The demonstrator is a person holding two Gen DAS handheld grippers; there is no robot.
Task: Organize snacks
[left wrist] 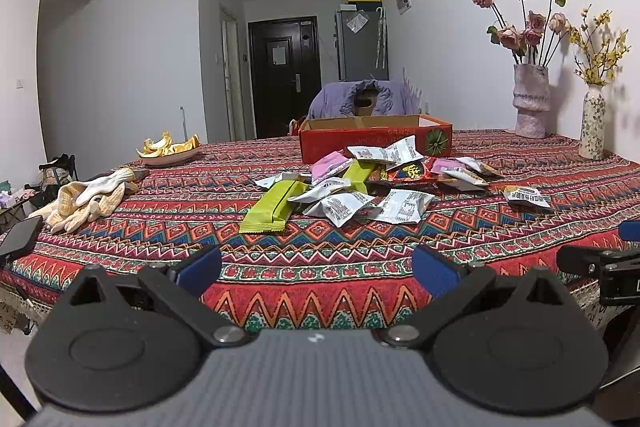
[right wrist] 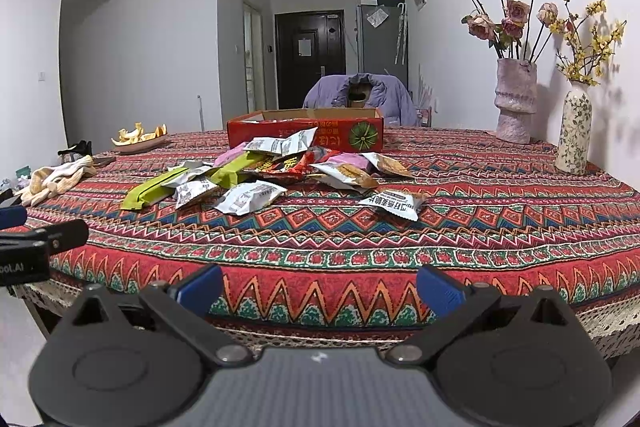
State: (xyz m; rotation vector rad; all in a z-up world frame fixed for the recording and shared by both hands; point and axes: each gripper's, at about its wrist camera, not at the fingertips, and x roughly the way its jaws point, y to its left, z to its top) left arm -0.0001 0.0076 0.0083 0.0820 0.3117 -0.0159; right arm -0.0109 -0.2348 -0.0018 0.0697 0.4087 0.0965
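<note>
- Table [left wrist: 320, 259]: snack pile [left wrist: 360, 187] mid-table, box [left wrist: 376, 141] directly behind it, touching rear packets.
- One bar [left wrist: 272, 205] at pile's near-left edge; lone packet [right wrist: 394, 205] apart, near-right of pile.
- Plate w/ peels [left wrist: 168, 151] far left, level w/ box.
- Gloves [left wrist: 86, 199] at left edge, nearer than plate; phone [left wrist: 18, 237] in front of gloves, overhanging edge.
- Two vases far right by wall: big vase [left wrist: 530, 103] behind, small vase [left wrist: 592, 125] nearer, to its right.
- Chair w/ jacket [left wrist: 360, 99] behind box, beyond table.
- Both grippers at near table edge, side by side.
</note>
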